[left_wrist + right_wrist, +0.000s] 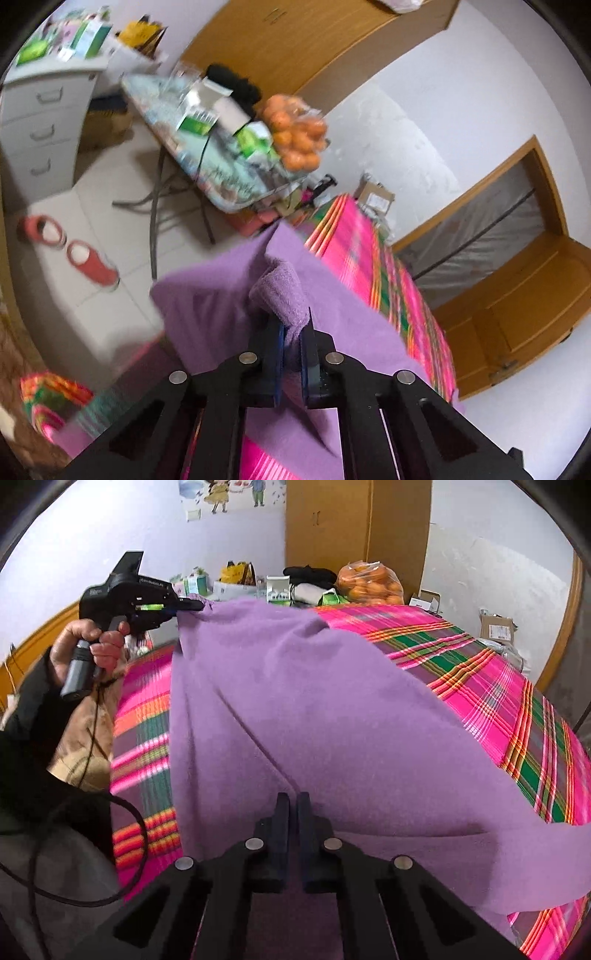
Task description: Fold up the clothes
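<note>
One purple cloth point(295, 709), soft and fleecy, lies spread over a bed covered with a pink, green and orange plaid sheet point(491, 686). Its far left corner is lifted off the sheet, so the cloth slopes up toward that corner, with long creases running across it.

The left gripper point(293, 328) pinches that raised corner: a rolled bunch of purple fabric stands up between its two dark fingers, which press against it from both sides. From the right wrist view the same gripper point(192, 605) shows at the upper left, its tip buried in the cloth's corner, with a hand point(88, 646) wrapped round its handle and a dark sleeve behind it. A black cable point(122, 849) loops down below that arm.

The right gripper point(293, 808) sits low over the near edge of the cloth, its fingers pressed together with only a thin slit between them. Whether any fabric is caught in that slit, I cannot tell; the cloth lies just under and around the tips.

Beyond the bed stands a cluttered folding table point(221, 184) with boxes and a bag of oranges point(295, 136) on it. A wooden wardrobe point(354, 535) rises behind. A pair of red slippers point(74, 251) lies on the pale floor, near a white drawer unit point(40, 125).
</note>
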